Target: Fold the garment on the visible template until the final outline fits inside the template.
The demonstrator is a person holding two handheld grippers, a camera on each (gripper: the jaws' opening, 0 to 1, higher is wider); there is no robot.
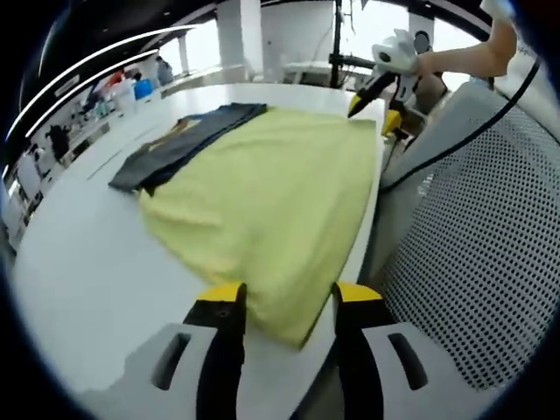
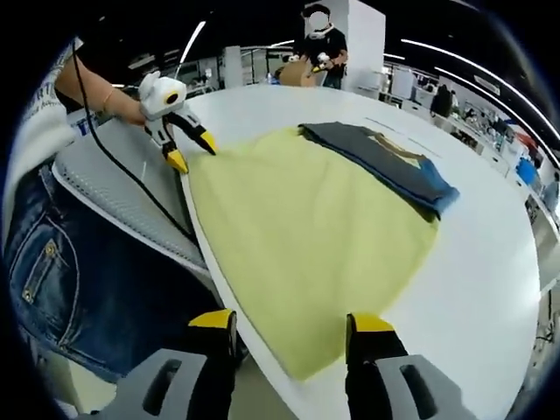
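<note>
left gripper view, lower centre: left gripper [image 1: 289, 296] open astride corner of flat yellow cloth garment [image 1: 280, 201] on white table [image 1: 79, 280]. right gripper view, lower centre: right gripper [image 2: 291, 325] open over the opposite corner; likely first-fold step, needing both closed on corners.

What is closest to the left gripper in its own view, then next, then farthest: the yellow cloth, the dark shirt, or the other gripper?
In the left gripper view, from the left gripper:
1. Yellow cloth: its near corner lies between the open fingers, at the table edge.
2. Dark shirt: folded, beyond the cloth, up and left.
3. Right gripper: at the cloth's far corner, upper right.
</note>
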